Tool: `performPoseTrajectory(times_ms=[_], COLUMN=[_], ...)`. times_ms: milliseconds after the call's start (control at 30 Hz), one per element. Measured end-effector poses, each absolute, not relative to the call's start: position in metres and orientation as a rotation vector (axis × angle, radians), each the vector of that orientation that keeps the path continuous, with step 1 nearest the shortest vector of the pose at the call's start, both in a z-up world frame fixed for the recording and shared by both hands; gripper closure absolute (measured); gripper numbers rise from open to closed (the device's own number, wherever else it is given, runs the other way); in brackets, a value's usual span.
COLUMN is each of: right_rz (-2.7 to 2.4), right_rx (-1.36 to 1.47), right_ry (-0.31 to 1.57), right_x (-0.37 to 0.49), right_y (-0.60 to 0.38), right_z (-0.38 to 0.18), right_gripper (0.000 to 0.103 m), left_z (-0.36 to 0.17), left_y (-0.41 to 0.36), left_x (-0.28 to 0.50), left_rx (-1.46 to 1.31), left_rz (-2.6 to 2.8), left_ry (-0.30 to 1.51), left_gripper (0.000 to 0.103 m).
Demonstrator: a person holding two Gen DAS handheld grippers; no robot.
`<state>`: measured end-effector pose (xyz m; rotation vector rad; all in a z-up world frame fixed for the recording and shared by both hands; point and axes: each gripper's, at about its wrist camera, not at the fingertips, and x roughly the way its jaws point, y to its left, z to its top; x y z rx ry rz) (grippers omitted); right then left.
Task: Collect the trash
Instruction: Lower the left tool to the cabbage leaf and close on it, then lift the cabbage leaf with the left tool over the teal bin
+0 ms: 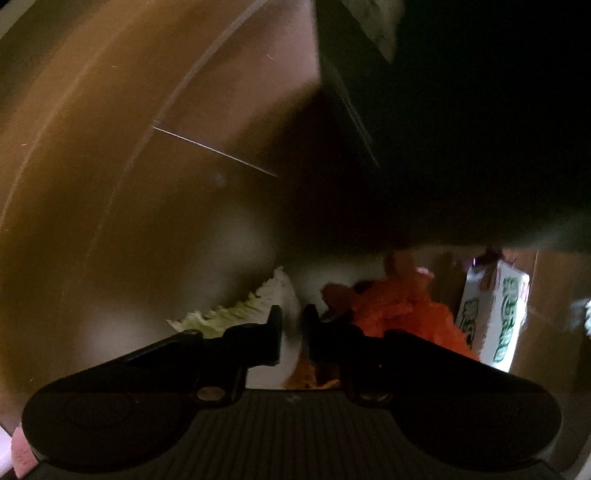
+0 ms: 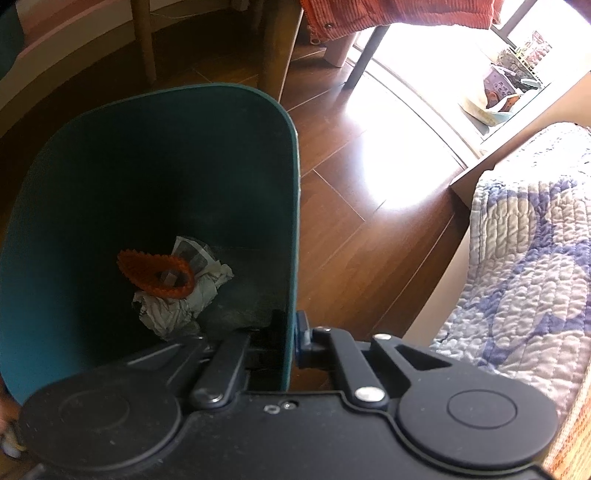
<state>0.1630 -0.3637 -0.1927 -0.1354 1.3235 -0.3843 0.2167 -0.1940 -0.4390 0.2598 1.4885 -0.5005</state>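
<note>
Wooden floor point(image 2: 351, 221) is spreading under everything I am watching, glaring white where window light is striking it. Nearest me, the right gripper point(image 2: 288, 332) is clenching the wall of one teal bin point(image 2: 110, 166), one finger sitting inside and one outside against the rim. Down in the bin, three pieces of trash are lying together: one orange ring point(image 2: 159, 273) is resting on one crumpled white paper point(image 2: 177, 306), and one printed scrap point(image 2: 192, 254) is poking up just behind them. Beside the bin, on the right, one quilted bedspread point(image 2: 535, 240) is hanging over a bed edge. Farther off, two wooden legs point(image 2: 144, 44) are standing on the boards, and one orange corduroy cloth point(image 2: 388, 14) is draping down at the top. The left gripper point(image 1: 293, 328) is pointing into a dim, blurred spot under something dark, its two fingers point(image 1: 273, 332) drawn close together with only a slit between them. One white-and-green wrapper point(image 1: 236, 314) is lying right at that slit, showing white through it; I cannot tell whether the pads are actually pinching it. Just beyond, one crumpled orange bag point(image 1: 399, 306) is lying, and past it one white carton with green lettering point(image 1: 495, 325) is standing near a brown wall.
</note>
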Motion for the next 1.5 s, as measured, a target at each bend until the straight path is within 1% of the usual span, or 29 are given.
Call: performPoseTrajectory(times_ms=[200,367,400,533,633,833,1000,1167,1333,1500], right_rz=[-0.410,-0.423,-0.424,-0.424,-0.430,-0.441,-0.442,-0.438,-0.437,-0.427], right_rx=[-0.118,-0.118,-0.119,-0.135,-0.150,-0.192,-0.220,-0.250,-0.263,-0.275], right_ry=[1.304,1.279,1.277,1.269,1.261,1.249,1.246,1.250,1.253,1.256], right_x=[0.161,0.158,0.158,0.159,0.161,0.164,0.167,0.168,0.167,0.169], right_y=[-0.361,-0.355,-0.353,-0.345,-0.339,-0.327,-0.319,-0.308,-0.304,-0.302], right_z=[-0.192,-0.189,-0.188,-0.187,-0.186,-0.187,-0.187,-0.188,-0.189,-0.189], right_gripper=[0.100,0.100,0.100,0.100,0.100,0.100,0.100,0.099,0.098,0.098], left_z=[-0.402,-0.364,-0.363,-0.323,-0.281,-0.204,-0.149,-0.145,-0.180,-0.212], left_y=[-0.163,-0.146,-0.142,-0.138,-0.130,-0.120,-0.133,-0.171,-0.212,-0.232], left_x=[0.241,0.251,0.256,0.263,0.268,0.278,0.273,0.266,0.263,0.268], left_rx=[0.200,0.254,0.256,0.247,0.227,0.153,0.078,0.084,0.100,0.092], left_rz=[-0.486,-0.500,-0.502,-0.515,-0.534,-0.548,-0.631,-0.710,-0.748,-0.735], left_ry=[1.464,1.411,1.403,1.365,1.312,1.179,1.074,1.064,1.141,1.246], left_gripper=[0.094,0.094,0.094,0.094,0.094,0.094,0.094,0.094,0.094,0.094])
